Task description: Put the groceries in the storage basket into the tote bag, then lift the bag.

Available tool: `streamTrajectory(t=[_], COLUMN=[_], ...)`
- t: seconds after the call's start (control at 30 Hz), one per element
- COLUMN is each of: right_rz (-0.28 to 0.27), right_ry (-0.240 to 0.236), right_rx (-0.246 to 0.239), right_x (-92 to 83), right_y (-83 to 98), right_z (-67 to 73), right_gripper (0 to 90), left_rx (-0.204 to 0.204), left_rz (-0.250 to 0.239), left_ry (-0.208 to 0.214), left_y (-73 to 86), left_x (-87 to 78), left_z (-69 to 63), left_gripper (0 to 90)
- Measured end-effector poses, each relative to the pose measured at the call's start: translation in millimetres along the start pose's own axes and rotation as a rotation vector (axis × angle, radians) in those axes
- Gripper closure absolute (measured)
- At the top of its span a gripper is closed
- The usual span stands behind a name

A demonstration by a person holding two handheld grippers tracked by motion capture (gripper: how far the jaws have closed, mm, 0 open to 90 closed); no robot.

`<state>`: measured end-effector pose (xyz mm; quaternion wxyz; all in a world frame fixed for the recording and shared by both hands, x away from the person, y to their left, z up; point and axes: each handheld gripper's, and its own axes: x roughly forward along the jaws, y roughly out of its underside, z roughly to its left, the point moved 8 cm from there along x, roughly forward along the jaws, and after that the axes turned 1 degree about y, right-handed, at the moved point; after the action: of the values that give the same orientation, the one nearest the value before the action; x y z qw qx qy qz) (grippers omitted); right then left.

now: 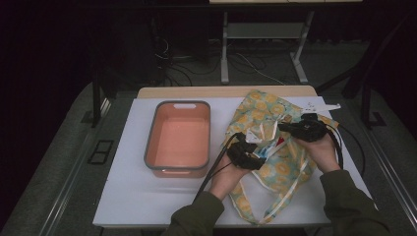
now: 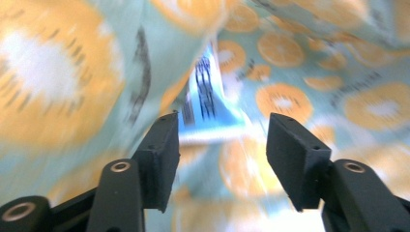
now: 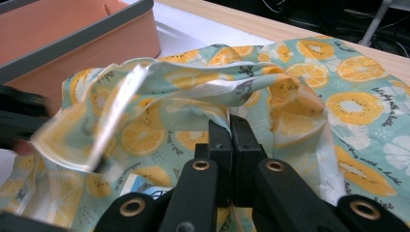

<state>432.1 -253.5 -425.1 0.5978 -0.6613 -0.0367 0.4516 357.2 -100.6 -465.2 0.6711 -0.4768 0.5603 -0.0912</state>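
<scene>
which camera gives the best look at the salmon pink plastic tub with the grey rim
The high view: the whole salmon-pink plastic tub with the grey rim shows from above, open and with nothing in it, left of the orange-slice-print fabric bag. The right gripper view catches one corner of it behind the bag. The left gripper view looks at bag fabric.

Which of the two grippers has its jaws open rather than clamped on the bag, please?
The left gripper: its jaws stand apart inside the fruit-print bag, pressing nothing. The right gripper is shut on the bag's rim.
</scene>
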Motion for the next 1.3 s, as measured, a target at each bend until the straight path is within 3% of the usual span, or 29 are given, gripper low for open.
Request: streamTrajectory(t=[0.13, 0.3, 0.67, 0.8, 0.87, 1.0, 1.13, 1.23, 1.3], right_rz=[0.004, 0.025, 0.121, 0.151, 0.154, 0.104, 0.057, 0.108, 0.171], right_ry=[-0.003, -0.011, -0.073, -0.105, -0.115, -0.088, -0.12, -0.198, -0.221], right_rx=[-0.005, -0.017, -0.078, -0.111, -0.118, -0.133, -0.147, -0.156, -0.188], right_x=[0.2, -1.2, -8.7, -11.0, -12.4, -26.2, -46.3, -43.5, -33.3], right_y=[0.8, 6.2, 36.9, 48.4, 52.6, 51.4, 51.2, 67.3, 82.1], right_z=[1.6, 4.7, 23.6, 36.7, 42.2, 52.8, 74.0, 96.2, 108.0], right_gripper=[89.0, 89.0, 88.7, 87.3, 79.7, 61.6, 58.2, 57.8, 57.4], left_rx=[0.011, -0.001, -0.006, -0.011, -0.015, -0.015, -0.021, -0.024, -0.026], left_rz=[-0.004, 0.005, -0.013, -0.007, -0.006, -0.003, -0.004, -0.002, -0.003], left_ry=[-0.006, 0.021, 0.061, 0.073, 0.073, 0.071, 0.072, 0.07, 0.068], left_y=[17.8, 34.3, 51.4, 57.9, 59.3, 59.9, 60.2, 60.7, 60.9], left_x=[-16.1, -23.3, -42.2, -44.1, -44.3, -44.3, -43.4, -43.8, -44.1], left_z=[-7.1, -12.4, -15.9, -17.9, -17.5, -17.1, -16.3, -14.6, -14.4], left_gripper=[37.4, 33.8, 32.0, 31.8, 31.9, 31.9, 31.8, 31.9, 31.9])
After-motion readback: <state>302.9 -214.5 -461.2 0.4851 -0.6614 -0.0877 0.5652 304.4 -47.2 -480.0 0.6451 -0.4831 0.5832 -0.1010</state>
